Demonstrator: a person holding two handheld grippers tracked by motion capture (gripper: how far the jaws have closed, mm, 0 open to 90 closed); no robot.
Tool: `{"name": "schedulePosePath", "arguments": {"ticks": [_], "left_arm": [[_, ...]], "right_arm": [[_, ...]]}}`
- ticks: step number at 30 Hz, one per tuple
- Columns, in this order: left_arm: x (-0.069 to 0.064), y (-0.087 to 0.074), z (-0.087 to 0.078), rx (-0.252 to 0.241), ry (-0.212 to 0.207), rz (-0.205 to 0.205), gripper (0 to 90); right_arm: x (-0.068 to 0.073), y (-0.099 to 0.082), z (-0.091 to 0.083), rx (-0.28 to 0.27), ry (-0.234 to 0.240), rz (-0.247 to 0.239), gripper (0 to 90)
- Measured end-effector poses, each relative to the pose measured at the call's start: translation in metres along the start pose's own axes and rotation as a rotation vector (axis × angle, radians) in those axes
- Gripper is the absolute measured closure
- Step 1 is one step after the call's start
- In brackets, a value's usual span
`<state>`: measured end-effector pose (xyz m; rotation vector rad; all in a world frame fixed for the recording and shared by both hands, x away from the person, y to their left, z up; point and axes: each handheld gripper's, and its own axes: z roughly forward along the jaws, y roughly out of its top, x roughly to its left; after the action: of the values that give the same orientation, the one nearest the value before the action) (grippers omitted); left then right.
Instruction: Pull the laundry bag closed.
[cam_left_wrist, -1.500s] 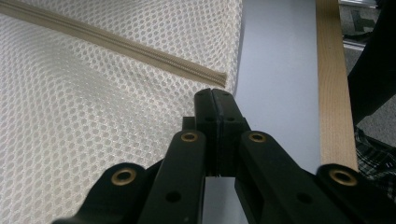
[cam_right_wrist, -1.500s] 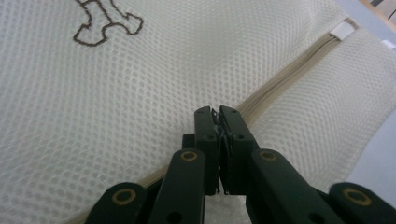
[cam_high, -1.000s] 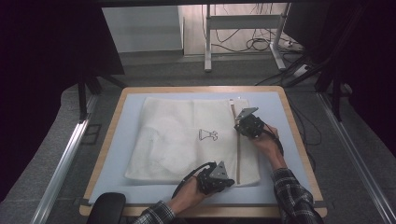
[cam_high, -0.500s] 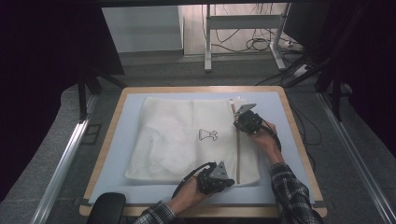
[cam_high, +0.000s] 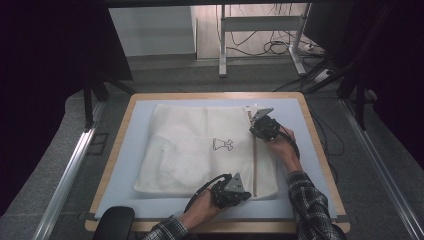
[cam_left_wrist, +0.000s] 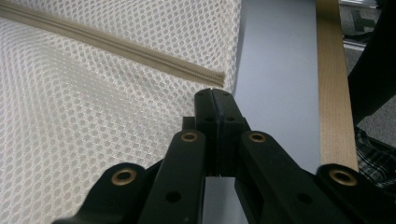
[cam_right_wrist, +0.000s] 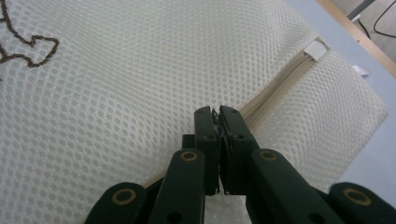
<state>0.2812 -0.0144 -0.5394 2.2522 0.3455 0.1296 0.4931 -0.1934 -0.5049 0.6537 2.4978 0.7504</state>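
On the desk (cam_high: 305, 107) lies our mesh laundry bag (cam_high: 190, 150); our left claw (cam_left_wrist: 215, 95) pinches its zipper (cam_left_wrist: 116, 46) end, our right claw (cam_right_wrist: 215, 112) grips the zipper pull.

No legible text; the white mesh laundry bag (cam_high: 200, 150) bears only a small dark line-drawn emblem (cam_high: 223, 144), without lettering.

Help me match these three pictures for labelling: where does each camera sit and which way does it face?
High view: above the person's side, facing forward and down on the table; forearms, left gripper, right gripper.
Left gripper view: rides the left gripper, facing the mesh bag at the zipper end; shut jaws.
Right gripper view: rides the right gripper, jaws shut at the zipper.
Shared: bag and zipper.
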Motion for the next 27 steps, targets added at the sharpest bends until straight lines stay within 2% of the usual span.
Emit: {"name": "schedulePosePath", "arguments": {"ticks": [10, 14, 21, 27], "left_arm": [[0.0, 0.0, 0.0, 0.0, -0.001, -0.001, 90.0], [0.0, 0.0, 0.0, 0.0, 0.003, 0.002, 90.0], [-0.001, 0.0, 0.0, -0.001, 0.005, 0.005, 90.0], [-0.001, 0.0, 0.001, -0.009, 0.002, -0.007, 90.0]], "right_arm": [[-0.011, 0.002, 0.007, -0.014, 0.011, 0.028, 85.9], [-0.015, 0.003, 0.01, -0.021, -0.004, 0.031, 85.9], [-0.021, 0.005, 0.015, -0.03, 0.001, 0.054, 85.9], [-0.029, 0.008, 0.021, -0.037, 0.003, 0.064, 85.9]]}}
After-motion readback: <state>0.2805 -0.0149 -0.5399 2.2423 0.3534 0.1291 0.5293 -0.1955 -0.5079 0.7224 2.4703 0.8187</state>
